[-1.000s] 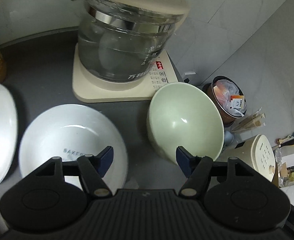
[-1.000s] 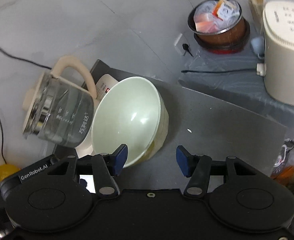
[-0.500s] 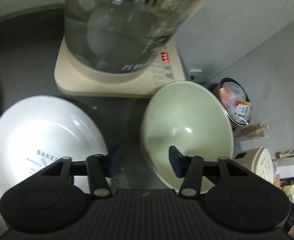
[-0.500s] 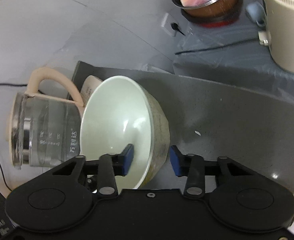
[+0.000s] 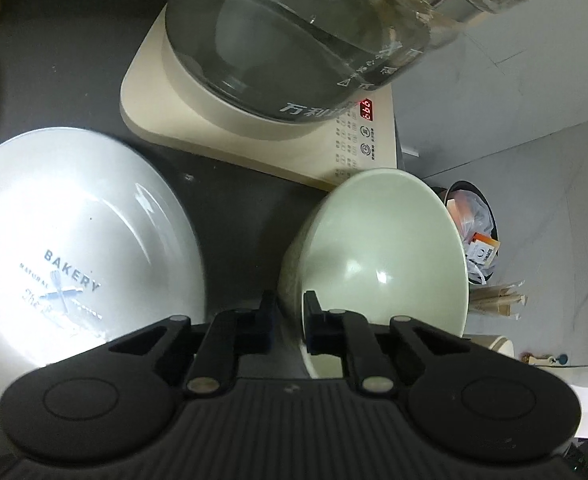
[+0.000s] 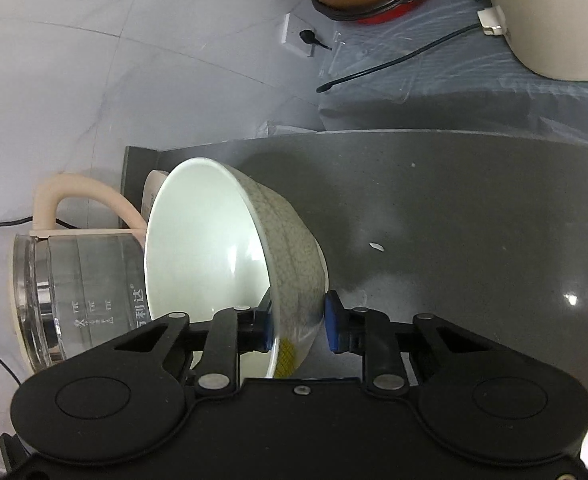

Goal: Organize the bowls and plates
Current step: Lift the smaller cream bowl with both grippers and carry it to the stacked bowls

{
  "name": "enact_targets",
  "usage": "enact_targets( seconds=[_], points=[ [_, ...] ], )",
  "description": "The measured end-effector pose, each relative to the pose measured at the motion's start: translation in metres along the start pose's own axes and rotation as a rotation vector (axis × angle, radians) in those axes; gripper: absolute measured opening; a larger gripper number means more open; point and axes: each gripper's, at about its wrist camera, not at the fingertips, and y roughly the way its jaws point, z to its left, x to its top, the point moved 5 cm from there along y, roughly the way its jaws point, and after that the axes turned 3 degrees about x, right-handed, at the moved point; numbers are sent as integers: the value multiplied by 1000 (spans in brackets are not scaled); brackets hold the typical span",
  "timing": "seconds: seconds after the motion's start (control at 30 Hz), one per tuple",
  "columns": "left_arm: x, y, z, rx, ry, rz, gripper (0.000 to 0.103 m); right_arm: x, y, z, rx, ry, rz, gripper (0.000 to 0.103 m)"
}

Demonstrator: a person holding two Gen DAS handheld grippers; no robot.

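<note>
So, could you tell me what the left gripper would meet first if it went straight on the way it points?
The left gripper has just been closing astride the green bowl, its wall between the pads. Straight on, it would likely meet that wall or the dark countertop at its foot.

The green bowl (image 5: 381, 256) looks like glazed ceramic, glossy and smooth inside, while its outer wall (image 6: 294, 256) carries a fine crackle pattern; the white plate (image 5: 74, 232) beside it is glossy too, with printed lettering. The kettle (image 5: 294, 36) is clear glass with a shiny metal band (image 6: 40, 300) and a smooth cream plastic handle, on a matt cream plastic base (image 5: 182, 120). The tabletop (image 6: 473, 216) is dark grey, smooth and faintly speckled with a soft sheen, and each gripper (image 6: 298, 320) is matt black plastic with blue pads (image 6: 331, 326) and small metal pins.
</note>
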Motion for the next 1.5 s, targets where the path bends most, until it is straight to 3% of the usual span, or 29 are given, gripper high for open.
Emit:
enact_targets(
  seconds=[0.3,0.67,1.5],
  points=[
    [-5,-16,-7,-43,-3,-19,12,-5,-26,13,28,-54,-39,23],
    [-29,-61,-9,-69,4,-84,12,-26,-65,27,70,-129,-24,23],
    [-102,-158,49,-74,-10,-196,12,-116,-128,29,116,-293,41,23]
  ],
)
